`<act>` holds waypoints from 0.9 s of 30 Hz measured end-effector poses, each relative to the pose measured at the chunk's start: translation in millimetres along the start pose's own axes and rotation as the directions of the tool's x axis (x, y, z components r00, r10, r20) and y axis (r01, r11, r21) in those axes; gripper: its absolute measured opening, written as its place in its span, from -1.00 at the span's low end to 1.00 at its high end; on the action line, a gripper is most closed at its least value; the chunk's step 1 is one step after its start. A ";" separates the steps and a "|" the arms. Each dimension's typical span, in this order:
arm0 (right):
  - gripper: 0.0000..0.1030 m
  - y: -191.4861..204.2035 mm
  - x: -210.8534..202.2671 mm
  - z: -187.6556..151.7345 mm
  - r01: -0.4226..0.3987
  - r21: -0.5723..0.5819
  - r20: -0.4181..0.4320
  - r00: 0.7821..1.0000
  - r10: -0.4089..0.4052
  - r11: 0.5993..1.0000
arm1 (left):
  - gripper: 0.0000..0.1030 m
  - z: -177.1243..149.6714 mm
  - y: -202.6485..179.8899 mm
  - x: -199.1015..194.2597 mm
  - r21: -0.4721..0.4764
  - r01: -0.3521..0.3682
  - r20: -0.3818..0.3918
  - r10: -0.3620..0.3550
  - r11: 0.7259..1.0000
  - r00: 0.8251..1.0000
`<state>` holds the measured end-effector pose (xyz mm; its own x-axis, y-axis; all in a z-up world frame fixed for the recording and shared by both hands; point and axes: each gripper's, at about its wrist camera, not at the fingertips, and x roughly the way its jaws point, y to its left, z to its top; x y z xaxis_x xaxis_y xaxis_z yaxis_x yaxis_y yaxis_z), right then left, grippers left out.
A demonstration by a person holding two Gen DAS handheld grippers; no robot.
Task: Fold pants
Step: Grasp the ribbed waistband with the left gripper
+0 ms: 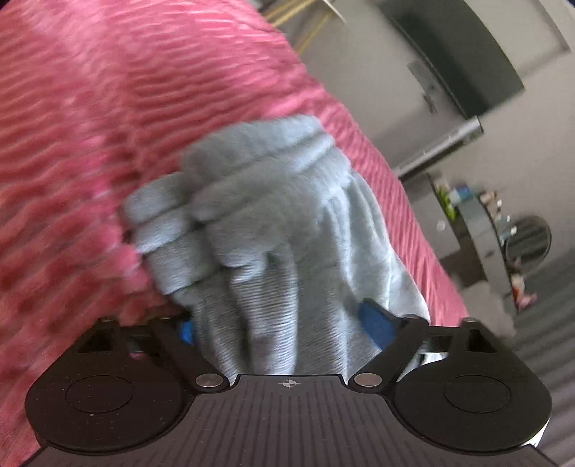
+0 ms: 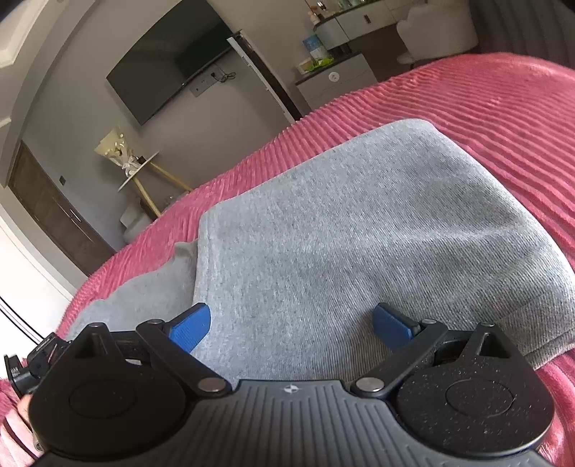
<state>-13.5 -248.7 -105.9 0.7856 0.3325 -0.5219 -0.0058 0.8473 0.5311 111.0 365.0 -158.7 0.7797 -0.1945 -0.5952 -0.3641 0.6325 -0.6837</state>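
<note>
The grey pants [image 2: 359, 230] lie folded on a pink ribbed bedspread [image 2: 503, 107]. In the right wrist view my right gripper [image 2: 291, 327] is open, its blue pads [image 2: 192, 325] spread just above the near part of the folded cloth. In the left wrist view a bunched, ribbed part of the grey pants [image 1: 258, 222] fills the space between the blue pads [image 1: 375, 323] of my left gripper [image 1: 282, 327]. The jaws stand wide with cloth between them; the view is blurred. A lower grey layer [image 2: 143, 287] sticks out at the left of the fold.
The bedspread [image 1: 90, 143] covers the whole bed. Beyond the bed are a wall TV [image 2: 169, 61], a dark door [image 2: 54, 215], a small round side table with flowers [image 2: 136, 172] and a dresser with bottles [image 2: 334, 32].
</note>
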 end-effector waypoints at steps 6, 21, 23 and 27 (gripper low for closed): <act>0.89 0.6 1.7 1.1 0.006 -0.012 -0.004 1.000 -0.006 1.000 | 0.86 9.4 0.3 6.2 -0.103 -0.032 -0.007 0.031 0.994 0.999; 0.89 50.3 -5.1 -9.6 -0.018 -0.179 -0.119 0.993 -0.004 0.984 | 0.35 7.2 0.3 -1.5 -0.046 -0.116 -0.023 0.115 0.992 0.993; 0.89 69.5 -0.4 -24.2 0.002 -0.334 -0.131 0.990 -0.049 0.943 | 0.35 7.8 1.1 -1.7 -0.049 -0.114 -0.029 0.113 0.992 0.993; 0.88 87.6 3.0 -38.6 0.050 -0.500 -0.102 0.988 -0.115 0.865 | 0.38 10.4 1.9 -1.1 -0.051 -0.108 -0.048 0.106 0.993 0.993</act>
<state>-35.5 -157.5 -86.7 0.7141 0.2728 -0.6447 -0.2755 0.9561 0.0995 114.7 374.2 -155.0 0.7113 -0.1622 -0.6839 -0.4719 0.6110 -0.6356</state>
